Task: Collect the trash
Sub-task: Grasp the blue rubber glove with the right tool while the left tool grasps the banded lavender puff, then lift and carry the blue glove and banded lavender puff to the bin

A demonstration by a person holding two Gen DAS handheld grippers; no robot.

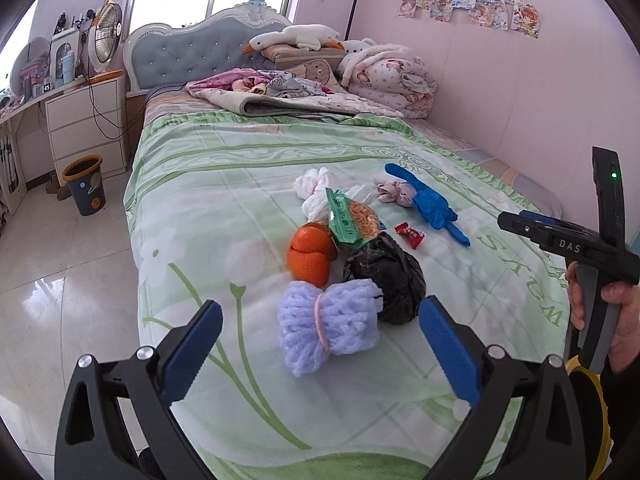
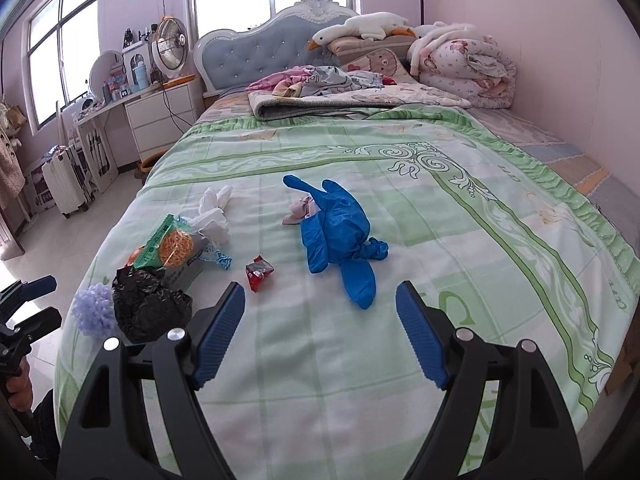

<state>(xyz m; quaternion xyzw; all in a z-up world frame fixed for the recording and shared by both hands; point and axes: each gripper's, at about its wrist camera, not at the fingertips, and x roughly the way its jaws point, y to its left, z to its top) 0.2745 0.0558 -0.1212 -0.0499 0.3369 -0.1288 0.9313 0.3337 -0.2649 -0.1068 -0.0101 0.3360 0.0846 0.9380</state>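
Trash lies on the green bedspread (image 1: 224,208): a lilac foam net (image 1: 328,324), a crumpled black bag (image 1: 386,276), orange peel (image 1: 310,254), a green snack packet (image 1: 352,220), white tissue (image 1: 316,190), a red candy wrapper (image 1: 410,234), a pink scrap (image 1: 394,192) and a blue glove (image 1: 434,204). My left gripper (image 1: 320,352) is open and empty, just short of the foam net. My right gripper (image 2: 320,336) is open and empty, just short of the blue glove (image 2: 340,236). The red wrapper (image 2: 260,272) and black bag (image 2: 150,304) lie to its left.
A dark bin with an orange rim (image 1: 85,184) stands on the tiled floor left of the bed, by white drawers (image 1: 86,124). Blankets and plush toys (image 1: 304,38) pile at the headboard. A pink wall runs along the bed's right. A suitcase (image 2: 64,184) stands by the desk.
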